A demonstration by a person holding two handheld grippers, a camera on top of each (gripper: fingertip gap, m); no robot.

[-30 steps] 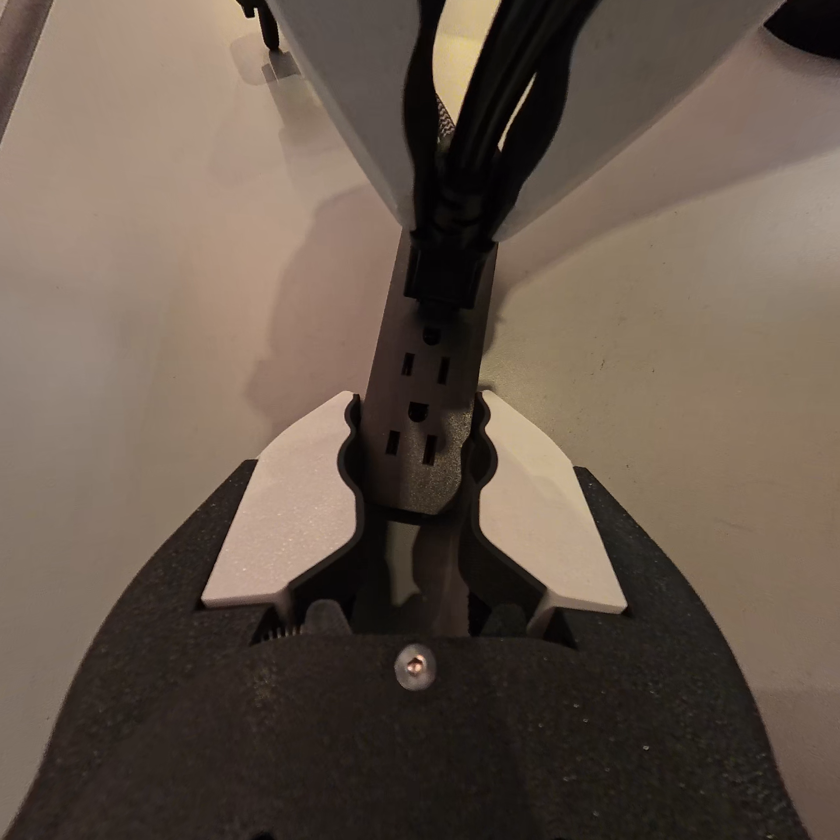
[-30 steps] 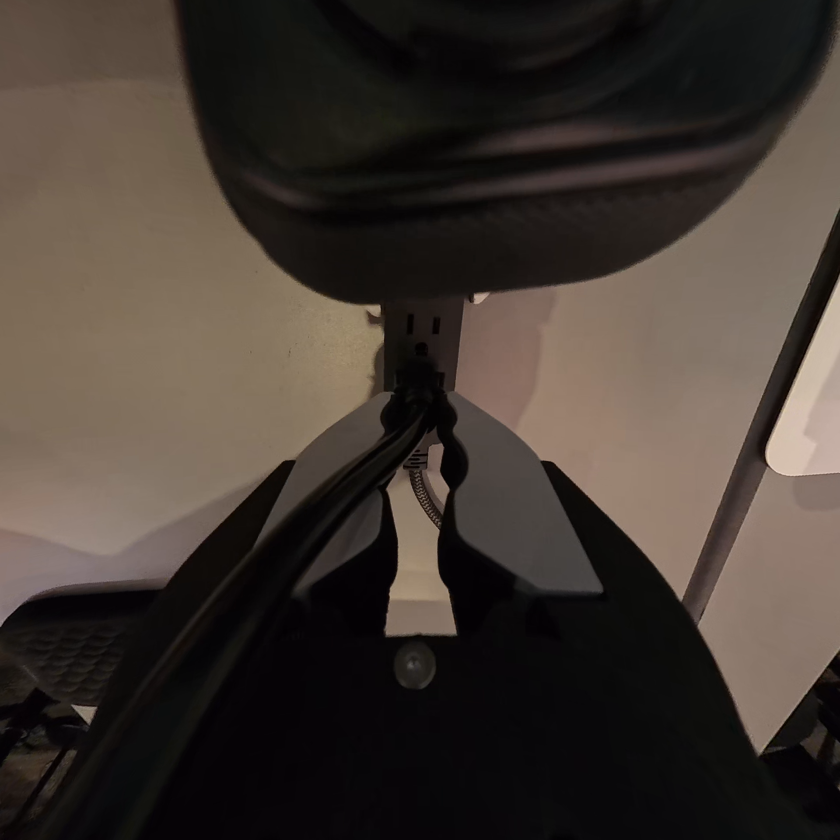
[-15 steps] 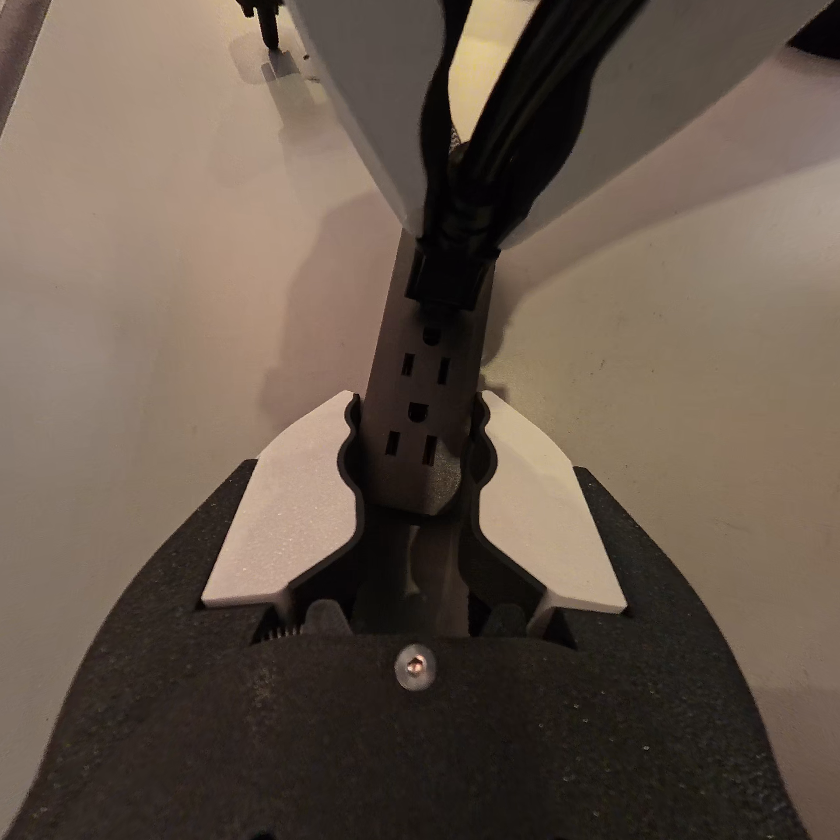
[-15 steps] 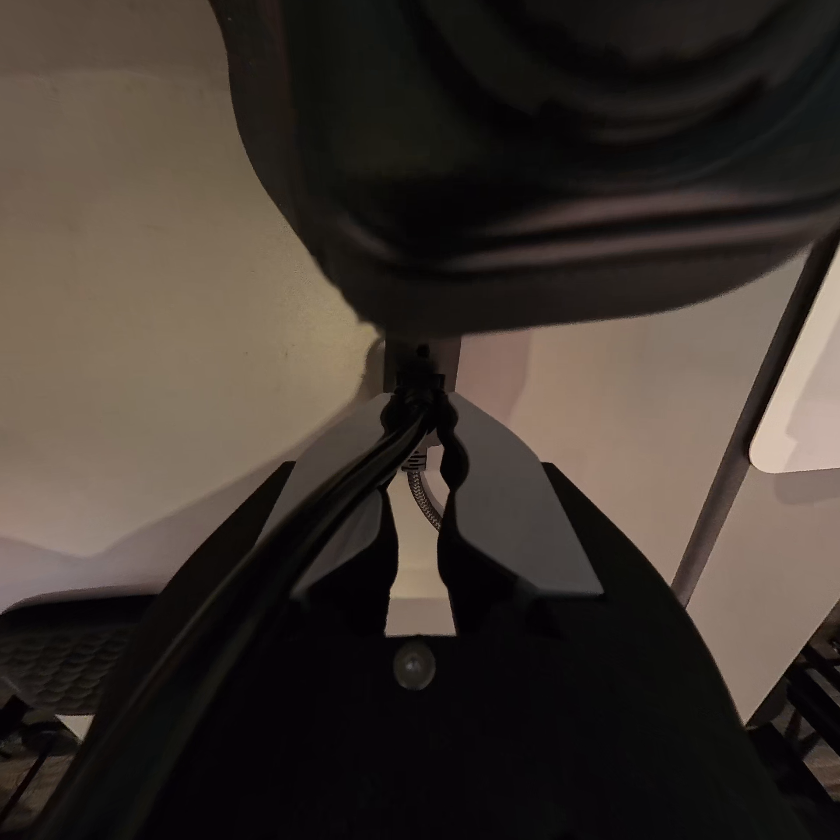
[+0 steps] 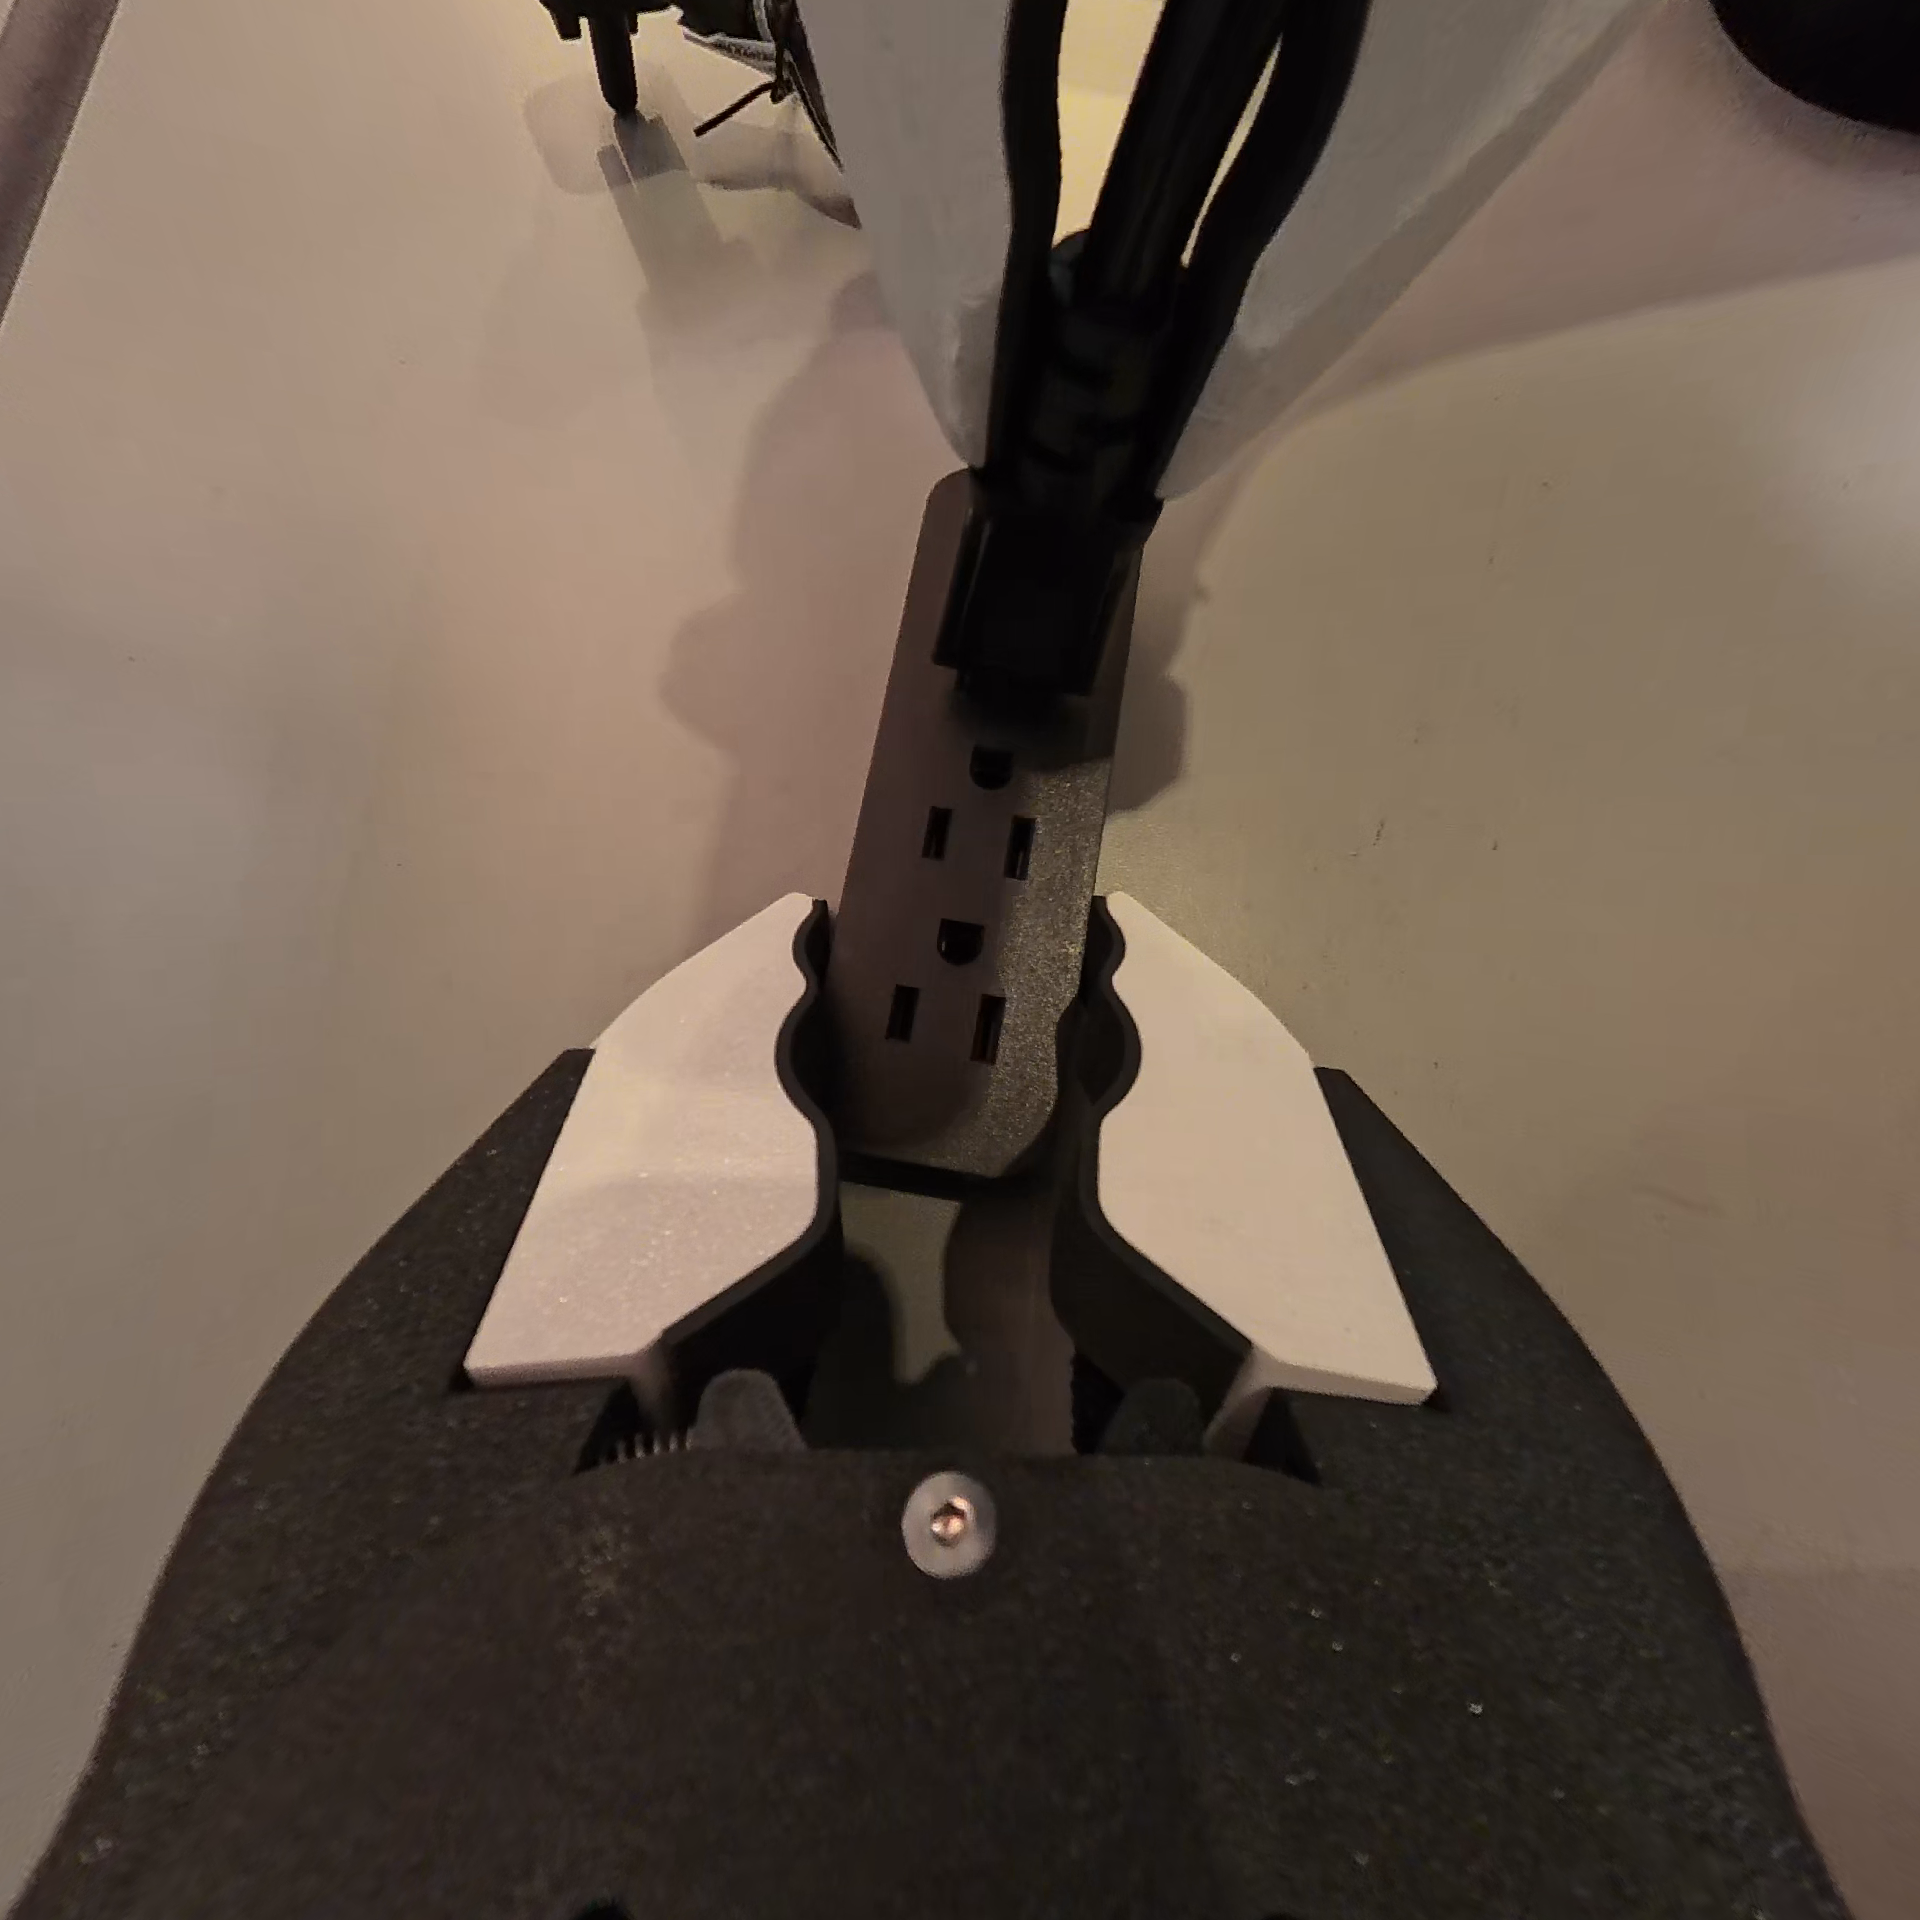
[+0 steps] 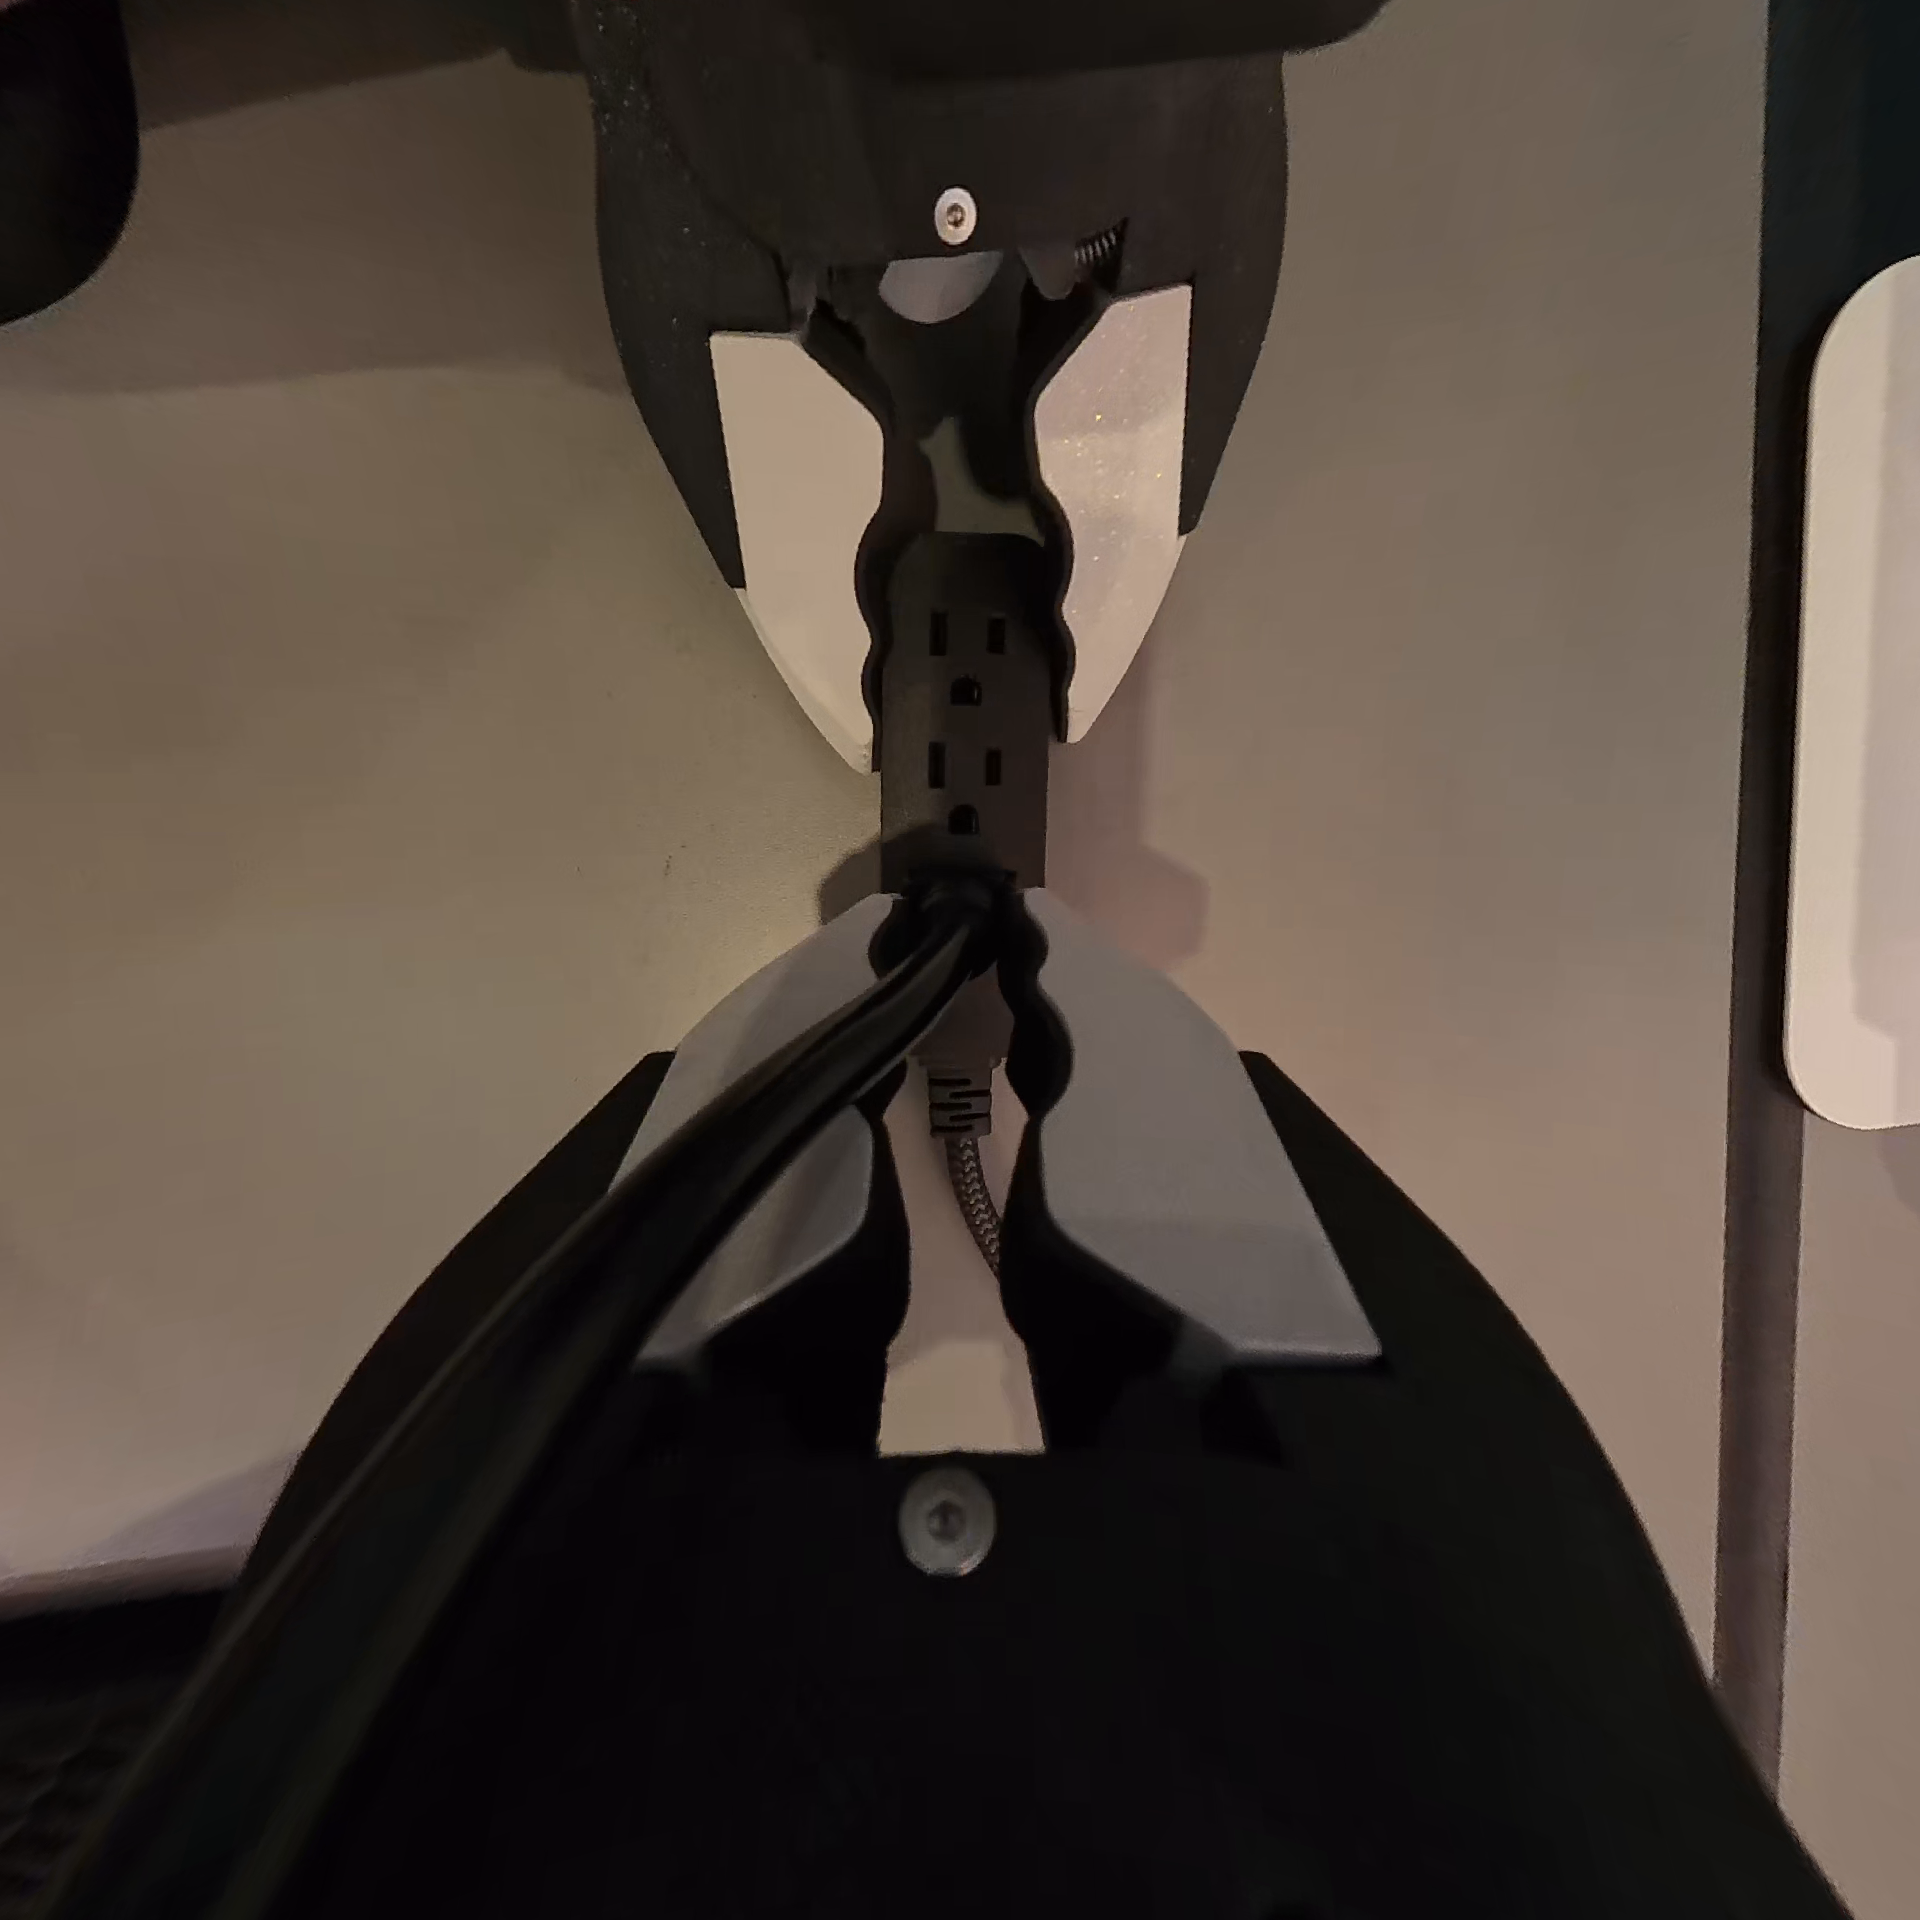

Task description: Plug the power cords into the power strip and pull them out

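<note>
A black power strip (image 5: pixel 966 894) lies on the pale table, with two empty outlets showing. My left gripper (image 5: pixel 961 914) is shut on its near end, one white finger (image 5: pixel 707 1101) on each side. My right gripper (image 5: pixel 1070 499) comes from the far side and is shut on a black plug (image 5: pixel 1039 613) that sits on the strip's third outlet. In the right wrist view, my right gripper (image 6: pixel 956 909) holds the plug, and the black power cords (image 6: pixel 623 1299) trail back over its left finger. The power strip (image 6: pixel 961 727) and left gripper (image 6: pixel 966 743) lie beyond. The strip's braided cable (image 6: pixel 971 1174) runs under my jaws.
The table top (image 5: pixel 312 727) is pale and smooth. A grey bar (image 6: pixel 1756 935) and a white rounded panel (image 6: pixel 1860 675) lie to the right in the right wrist view. Small dark objects (image 5: pixel 623 62) stand at the table's far left edge in the left wrist view. The grippers' ends are close to 7 cm from one another.
The right wrist view has shifted, so the left gripper and strip now show fully instead of a dark blur. The plug stays at the third outlet. The left gripper holds still.
</note>
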